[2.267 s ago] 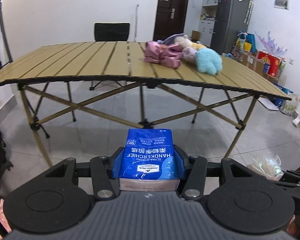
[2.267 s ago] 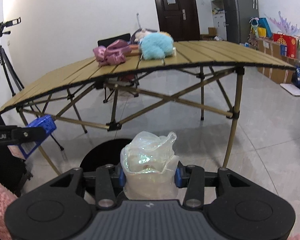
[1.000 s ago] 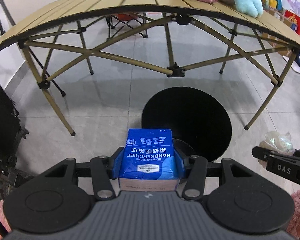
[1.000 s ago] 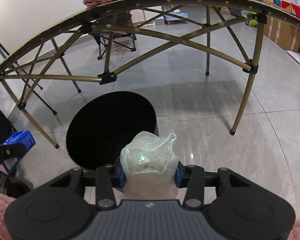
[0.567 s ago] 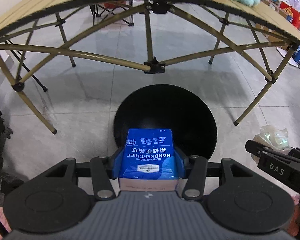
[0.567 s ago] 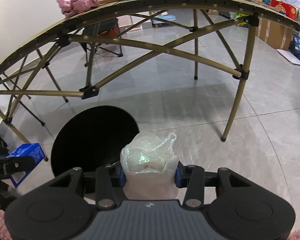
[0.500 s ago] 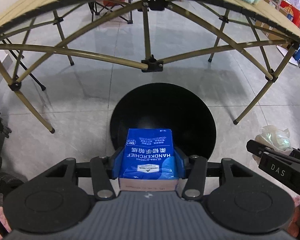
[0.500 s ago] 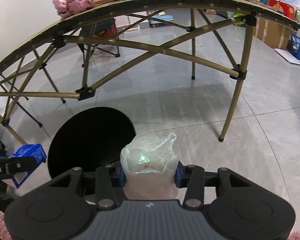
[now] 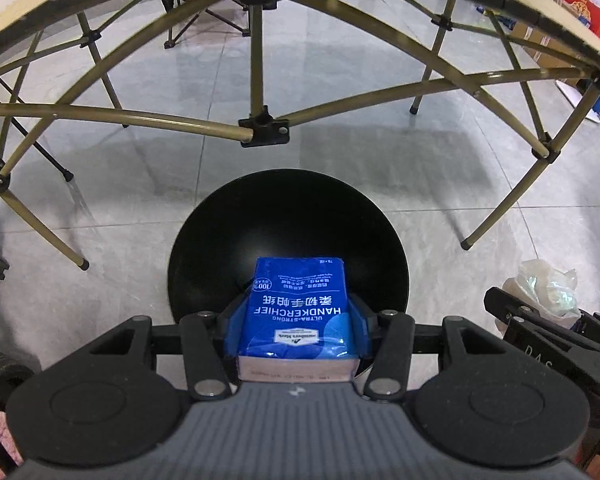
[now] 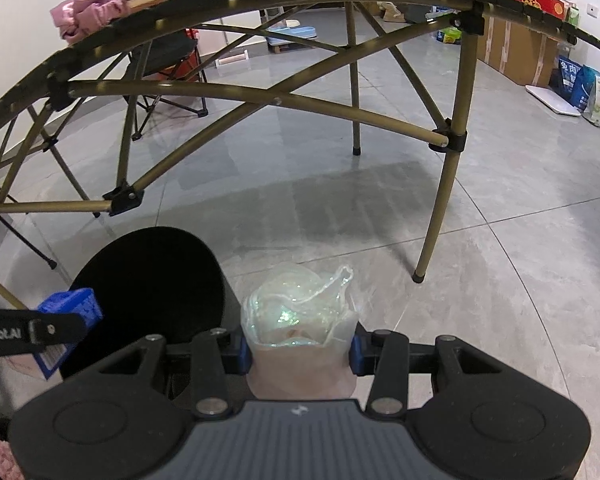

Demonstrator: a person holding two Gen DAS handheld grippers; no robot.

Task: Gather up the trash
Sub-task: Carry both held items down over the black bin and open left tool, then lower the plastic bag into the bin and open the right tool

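My left gripper (image 9: 298,316) is shut on a blue handkerchief tissue pack (image 9: 298,304) and holds it over the near rim of a round black bin (image 9: 288,224) on the floor. My right gripper (image 10: 300,350) is shut on a crumpled clear plastic bag (image 10: 300,308), to the right of the bin (image 10: 148,276) and beside it, not over it. The bag and right gripper show at the right of the left wrist view (image 9: 548,292); the tissue pack shows at the left of the right wrist view (image 10: 70,308).
A folding table with a bronze frame (image 9: 256,80) arches over and behind the bin; its legs (image 10: 436,216) stand on the grey tiled floor. Pink and teal soft toys (image 10: 100,0) lie on the table. Boxes and bags (image 10: 532,40) line the right wall.
Both grippers have dropped lower and tilted down towards the floor. The left gripper has carried the tissue pack closer, over the bin's near rim. Both grips are unchanged.
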